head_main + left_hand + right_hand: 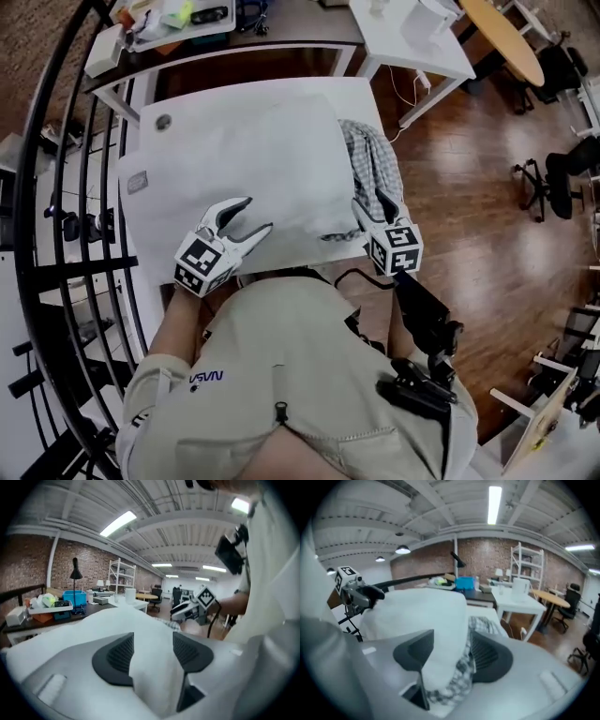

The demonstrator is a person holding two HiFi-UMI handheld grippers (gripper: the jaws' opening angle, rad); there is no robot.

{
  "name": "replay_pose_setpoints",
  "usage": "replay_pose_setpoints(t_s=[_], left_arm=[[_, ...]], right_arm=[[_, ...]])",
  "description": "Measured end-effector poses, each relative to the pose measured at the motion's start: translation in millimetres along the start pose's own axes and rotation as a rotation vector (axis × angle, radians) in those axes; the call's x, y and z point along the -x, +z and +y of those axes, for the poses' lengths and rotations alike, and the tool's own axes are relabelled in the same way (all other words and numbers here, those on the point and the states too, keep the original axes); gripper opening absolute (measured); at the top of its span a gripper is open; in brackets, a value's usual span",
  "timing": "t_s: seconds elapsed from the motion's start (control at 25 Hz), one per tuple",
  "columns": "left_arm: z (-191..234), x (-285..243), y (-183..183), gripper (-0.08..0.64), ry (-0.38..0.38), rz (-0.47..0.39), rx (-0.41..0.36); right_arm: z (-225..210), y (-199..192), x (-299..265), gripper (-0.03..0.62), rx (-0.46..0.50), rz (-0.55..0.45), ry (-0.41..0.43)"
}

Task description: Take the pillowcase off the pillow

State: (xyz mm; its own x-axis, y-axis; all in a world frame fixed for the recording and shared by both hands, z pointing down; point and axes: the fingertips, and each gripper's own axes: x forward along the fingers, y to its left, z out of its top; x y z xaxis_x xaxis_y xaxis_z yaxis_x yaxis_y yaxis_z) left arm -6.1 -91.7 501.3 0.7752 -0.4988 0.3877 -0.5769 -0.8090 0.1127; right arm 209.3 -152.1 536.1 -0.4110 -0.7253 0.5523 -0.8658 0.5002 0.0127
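Head view: a white pillow (253,159) fills most of the white table (150,150). Checked fabric (373,159) is bunched at the pillow's right edge, beside open wood floor (469,187). The left gripper (258,213) has its jaws apart around the pillow's near edge. The right gripper (367,204) has its jaws apart around the near right corner and the checked fabric. The person's torso (300,375) hides the table's near edge.

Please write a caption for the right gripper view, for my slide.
Right hand-held gripper, jaws open, straddles a corner of the white pillow and the checked pillowcase beside it.

Head view steeply down, gripper views close, level, sharing pillow (262,159)
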Motion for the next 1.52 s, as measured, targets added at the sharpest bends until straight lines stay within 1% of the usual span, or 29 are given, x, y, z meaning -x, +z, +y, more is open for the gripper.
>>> replay_pose_setpoints(t_s=[0.04, 0.08, 0.12, 0.2, 0.24, 0.32, 0.36, 0.4, 0.44, 0.48, 0.52, 0.56, 0.6, 0.64, 0.68, 0.72, 0.76, 0.92, 1.0, 1.08, 1.12, 1.16, 1.2, 1.28, 1.36, 1.4, 1.44, 1.48, 1.52], left_arm=[[3.1, 14.8, 8.2, 0.264, 0.014, -0.064, 0.057], [11.5, 32.2, 12.4, 0.264, 0.057, -0.111, 0.103], [25.4, 51.5, 10.8, 0.267, 0.13, -0.133, 0.132], [64.0, 95.4, -11.4, 0.286, 0.341, -0.115, 0.18], [84.8, 119.8, -29.5, 0.319, 0.454, -0.096, 0.225], [120.0, 167.5, -71.3, 0.381, 0.651, -0.061, 0.356], [131.3, 184.3, -92.9, 0.405, 0.714, -0.031, 0.416], [137.5, 192.3, -114.3, 0.432, 0.74, 0.013, 0.463], [139.5, 191.4, -134.1, 0.434, 0.727, 0.061, 0.501], [138.9, 184.1, -149.7, 0.434, 0.688, 0.095, 0.532], [138.2, 175.3, -159.6, 0.427, 0.644, 0.106, 0.556], [138.5, 168.5, -163.0, 0.403, 0.613, 0.095, 0.569], [140.5, 165.1, -159.4, 0.341, 0.6, 0.071, 0.57], [143.7, 164.3, -148.4, 0.229, 0.601, 0.033, 0.56], [147.7, 164.4, -130.6, 0.131, 0.607, -0.018, 0.541], [152.2, 164.4, -108.9, 0.045, 0.611, -0.073, 0.515], [156.8, 164.3, -86.7, 0.012, 0.612, -0.123, 0.482], [169.9, 168.8, -9.3, 0.009, 0.581, -0.27, 0.329], [172.8, 162.2, 23.7, 0.009, 0.546, -0.317, 0.263], [173.1, 149.7, 41.9, 0.009, 0.507, -0.343, 0.223], [173.0, 142.5, 43.1, 0.01, 0.493, -0.345, 0.217], [174.1, 134.2, 38.8, 0.011, 0.486, -0.335, 0.222], [177.8, 124.4, 28.9, 0.011, 0.486, -0.309, 0.241], [195.0, 100.9, -5.4, 0.019, 0.502, -0.213, 0.322], [214.9, 85.4, -46.6, 0.078, 0.54, -0.109, 0.42], [218.9, 86.7, -61.5, 0.155, 0.57, -0.084, 0.447], [217.3, 93.5, -68.2, 0.169, 0.604, -0.088, 0.451], [212.2, 103.7, -65.7, 0.166, 0.642, -0.115, 0.428], [205.3, 114.2, -55.3, 0.154, 0.685, -0.155, 0.373]], right_arm=[[13.8, 21.8, -3.7, 0.248, 0.052, -0.043, 0.031], [28.2, 38.0, -11.2, 0.269, 0.11, -0.062, 0.06], [42.5, 48.7, -22.0, 0.281, 0.169, -0.061, 0.087], [67.6, 53.0, -49.1, 0.308, 0.276, -0.007, 0.136], [77.1, 47.4, -63.0, 0.322, 0.318, 0.038, 0.155], [88.2, 29.3, -87.6, 0.32, 0.375, 0.13, 0.175], [90.0, 21.1, -97.1, 0.308, 0.391, 0.162, 0.174], [90.0, 15.4, -104.2, 0.291, 0.401, 0.18, 0.167], [89.3, 12.6, -108.7, 0.27, 0.411, 0.185, 0.156], [88.7, 12.6, -110.8, 0.257, 0.421, 0.179, 0.14], [88.4, 14.5, -111.3, 0.24, 0.429, 0.166, 0.121], [88.0, 17.9, -110.8, 0.204, 0.431, 0.149, 0.096], [87.2, 23.3, -109.5, 0.154, 0.429, 0.126, 0.069], [85.4, 31.6, -107.3, 0.087, 0.423, 0.097, 0.046], [82.3, 43.4, -104.1, 0.039, 0.416, 0.064, 0.026], [78.0, 57.8, -100.0, 0.023, 0.402, 0.029, 0.007], [73.0, 73.4, -95.2, 0.02, 0.379, -0.009, -0.013], [56.9, 133.6, -69.3, 0.017, 0.257, -0.192, -0.099], [42.1, 155.3, -54.9, 0.017, 0.229, -0.259, -0.157], [23.3, 165.1, -39.7, 0.017, 0.204, -0.303, -0.223], [14.5, 163.6, -35.0, 0.017, 0.198, -0.306, -0.249], [6.7, 156.6, -35.6, 0.017, 0.195, -0.282, -0.259], [-0.1, 143.9, -43.5, 0.02, 0.192, -0.23, -0.25], [-13.4, 104.5, -77.0, 0.042, 0.173, -0.068, -0.2], [-23.5, 62.1, -106.7, 0.113, 0.152, 0.077, -0.166], [-24.2, 49.9, -108.6, 0.137, 0.147, 0.104, -0.168], [-23.1, 46.1, -101.7, 0.137, 0.142, 0.092, -0.186], [-21.8, 50.0, -89.7, 0.137, 0.136, 0.048, -0.217], [-20.7, 59.3, -76.4, 0.137, 0.129, -0.016, -0.256]])
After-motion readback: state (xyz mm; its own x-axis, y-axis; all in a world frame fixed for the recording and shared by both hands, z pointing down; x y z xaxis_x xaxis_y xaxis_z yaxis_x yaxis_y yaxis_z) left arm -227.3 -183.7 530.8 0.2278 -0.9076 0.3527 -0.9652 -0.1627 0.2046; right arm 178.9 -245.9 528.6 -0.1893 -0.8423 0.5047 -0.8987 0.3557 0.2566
